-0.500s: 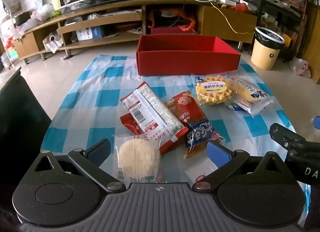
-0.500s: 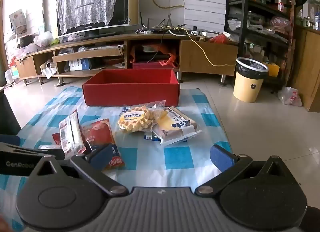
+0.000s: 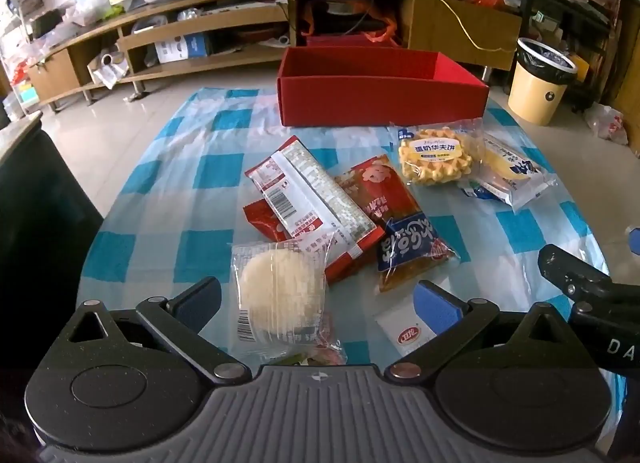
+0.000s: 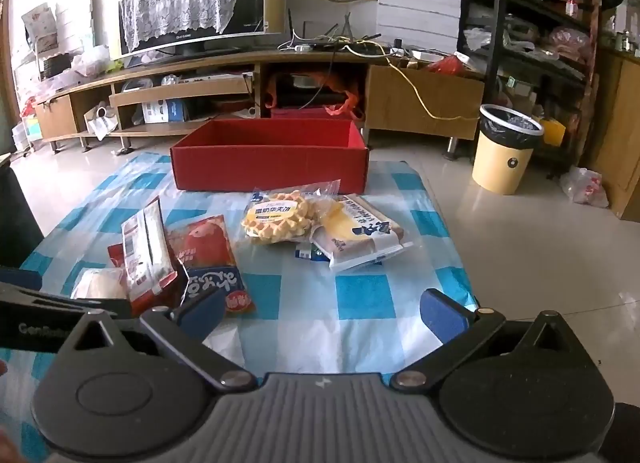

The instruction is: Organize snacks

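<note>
Snack packets lie on a blue-and-white checked cloth (image 3: 208, 171) in front of an empty red box (image 3: 380, 99), which also shows in the right wrist view (image 4: 268, 163). My left gripper (image 3: 318, 305) is open, its fingers on either side of a clear-wrapped round rice cake (image 3: 278, 291). Beyond it lie a red-and-white packet (image 3: 312, 203), a red-and-blue packet (image 3: 400, 223), a waffle pack (image 3: 436, 155) and a bread pack (image 3: 508, 175). My right gripper (image 4: 322, 313) is open and empty above bare cloth, near the waffle pack (image 4: 280, 215) and bread pack (image 4: 360, 237).
A small white sachet (image 3: 404, 333) lies by my left gripper's right finger. The cloth's right edge drops to tiled floor (image 4: 520, 255). A yellow bin (image 4: 504, 151) stands at the right. A TV cabinet (image 4: 240, 91) and shelves (image 4: 532, 3) stand behind.
My left gripper has moved slightly forward, so the rice cake sits deeper between its fingers. The right gripper has barely moved.
</note>
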`<state>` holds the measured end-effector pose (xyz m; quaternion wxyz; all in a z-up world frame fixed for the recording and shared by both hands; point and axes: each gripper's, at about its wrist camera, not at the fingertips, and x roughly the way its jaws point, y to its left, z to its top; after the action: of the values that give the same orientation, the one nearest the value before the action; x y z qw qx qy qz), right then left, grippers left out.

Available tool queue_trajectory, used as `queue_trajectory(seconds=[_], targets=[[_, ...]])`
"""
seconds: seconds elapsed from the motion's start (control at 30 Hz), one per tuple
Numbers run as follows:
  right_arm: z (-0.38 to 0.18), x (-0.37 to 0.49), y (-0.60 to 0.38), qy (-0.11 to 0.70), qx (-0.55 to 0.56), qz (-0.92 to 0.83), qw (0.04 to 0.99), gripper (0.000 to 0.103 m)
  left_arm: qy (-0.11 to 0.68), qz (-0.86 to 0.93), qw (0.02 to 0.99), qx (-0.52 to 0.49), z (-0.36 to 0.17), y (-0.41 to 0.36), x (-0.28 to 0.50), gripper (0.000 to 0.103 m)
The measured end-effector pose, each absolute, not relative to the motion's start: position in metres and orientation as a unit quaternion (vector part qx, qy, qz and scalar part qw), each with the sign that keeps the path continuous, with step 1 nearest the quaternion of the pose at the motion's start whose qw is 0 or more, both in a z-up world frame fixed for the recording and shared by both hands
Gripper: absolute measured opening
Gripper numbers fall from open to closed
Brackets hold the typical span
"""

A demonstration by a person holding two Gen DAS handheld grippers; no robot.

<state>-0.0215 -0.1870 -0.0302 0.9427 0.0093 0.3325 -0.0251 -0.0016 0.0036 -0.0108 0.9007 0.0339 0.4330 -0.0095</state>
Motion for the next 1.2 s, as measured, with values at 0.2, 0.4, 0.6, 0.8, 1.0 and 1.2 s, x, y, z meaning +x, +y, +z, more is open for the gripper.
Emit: queue_trajectory(seconds=[0.2, 0.4, 0.6, 0.8, 1.0, 1.2], targets=[[-0.0311, -0.0223, -0.1859, 0.337, 0.008, -0.021, 0.941, 0.101, 0.435, -0.009, 0.9, 0.034, -0.0134, 0.0011, -0.0029, 0.103], [-0.0325, -0.0215, -0.1852, 0.341, 0.008, -0.02, 0.94, 0.101, 0.435, -0.01, 0.9, 0.034, -0.0156, 0.0014, -0.0029, 0.103], [-0.0336, -0.0212, -0.185, 0.342, 0.008, -0.019, 0.939, 0.101, 0.438, -0.01, 0.898, 0.033, -0.0173, 0.0014, -0.0028, 0.103], [-0.035, -0.0207, -0.1847, 0.344, 0.008, -0.019, 0.939, 0.101, 0.44, -0.01, 0.897, 0.033, -0.0183, 0.0017, -0.0031, 0.103], [-0.0354, -0.0204, -0.1845, 0.346, 0.008, -0.018, 0.938, 0.101, 0.442, -0.009, 0.897, 0.033, -0.0191, 0.0022, -0.0028, 0.103], [-0.0358, -0.0188, -0.1843, 0.35, 0.01, -0.015, 0.936, 0.101, 0.446, -0.007, 0.894, 0.033, -0.0188, 0.0023, -0.0014, 0.103]])
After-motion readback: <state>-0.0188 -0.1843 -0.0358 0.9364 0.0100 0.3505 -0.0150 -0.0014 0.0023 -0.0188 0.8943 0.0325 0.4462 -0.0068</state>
